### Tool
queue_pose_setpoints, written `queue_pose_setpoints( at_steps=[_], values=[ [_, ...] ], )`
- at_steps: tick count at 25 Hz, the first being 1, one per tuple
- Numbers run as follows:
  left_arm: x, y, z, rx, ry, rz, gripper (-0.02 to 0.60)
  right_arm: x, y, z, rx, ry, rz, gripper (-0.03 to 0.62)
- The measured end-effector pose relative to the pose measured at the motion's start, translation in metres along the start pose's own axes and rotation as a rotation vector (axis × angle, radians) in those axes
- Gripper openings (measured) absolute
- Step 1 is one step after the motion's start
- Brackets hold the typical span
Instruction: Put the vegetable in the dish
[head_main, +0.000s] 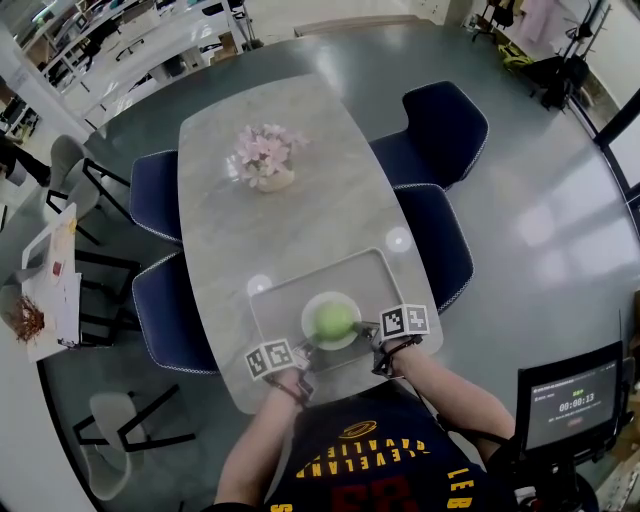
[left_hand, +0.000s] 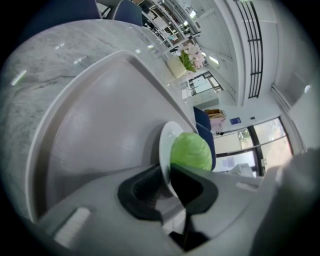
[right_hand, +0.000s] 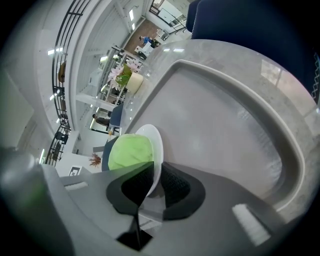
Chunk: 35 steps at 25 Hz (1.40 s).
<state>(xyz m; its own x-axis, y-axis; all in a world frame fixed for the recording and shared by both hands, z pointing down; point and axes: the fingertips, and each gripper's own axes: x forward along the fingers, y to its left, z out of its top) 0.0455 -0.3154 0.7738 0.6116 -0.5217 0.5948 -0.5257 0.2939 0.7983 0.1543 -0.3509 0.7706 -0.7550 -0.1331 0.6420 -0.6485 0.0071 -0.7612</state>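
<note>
A round green vegetable (head_main: 333, 320) lies in a white dish (head_main: 312, 338) on a grey tray (head_main: 290, 300) at the table's near end. My left gripper (head_main: 305, 350) is at the dish's near-left rim and my right gripper (head_main: 362, 330) is at its right rim. In the left gripper view the dish (left_hand: 165, 145), with the vegetable (left_hand: 191, 150) in it, has its rim between the jaws of the left gripper (left_hand: 167, 182), which stand slightly apart from it. In the right gripper view the right gripper (right_hand: 156, 182) is shut on the rim of the dish (right_hand: 155, 142), beside the vegetable (right_hand: 130, 150).
The tray (left_hand: 100, 125) has a raised lip and lies on a marble-look table (head_main: 250, 230). A vase of pink flowers (head_main: 265, 160) stands at the table's middle. Navy chairs (head_main: 440, 120) flank both long sides. A small screen (head_main: 570, 395) stands at the lower right.
</note>
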Motion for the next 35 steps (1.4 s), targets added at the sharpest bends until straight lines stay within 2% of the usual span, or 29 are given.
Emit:
queue_pose_setpoints(
  at_steps=[5,13,19,26,31,35],
  values=[
    [0.0027,0.0074,0.0045,0.022,-0.013,0.062,0.063,0.0059,-0.002,0.0002,-0.031,0.019,-0.038,0.051],
    [0.0043,0.0059,0.006,0.068,-0.019,0.101,0.063,0.0055,-0.0051,0.0025,-0.106,0.022,-0.112,0.049],
    [0.0059,0.0066,0.0073,0.218,0.002,0.189,0.074,0.0045,-0.0076,0.0047,-0.193,0.022,-0.158,0.066],
    [0.0067,0.0072,0.0075,0.328,-0.003,0.247,0.086,0.0058,-0.0081,0.004,-0.265,0.022,-0.179,0.072],
    [0.0082,0.0057,0.0038,0.492,0.04,0.288,0.107,0.0045,-0.0104,0.0035,-0.297,0.023,-0.188,0.075],
    [0.0074,0.0065,0.0063,0.538,0.048,0.308,0.115,0.0079,-0.0091,0.0052,-0.315,0.023,-0.186,0.077]
  ],
)
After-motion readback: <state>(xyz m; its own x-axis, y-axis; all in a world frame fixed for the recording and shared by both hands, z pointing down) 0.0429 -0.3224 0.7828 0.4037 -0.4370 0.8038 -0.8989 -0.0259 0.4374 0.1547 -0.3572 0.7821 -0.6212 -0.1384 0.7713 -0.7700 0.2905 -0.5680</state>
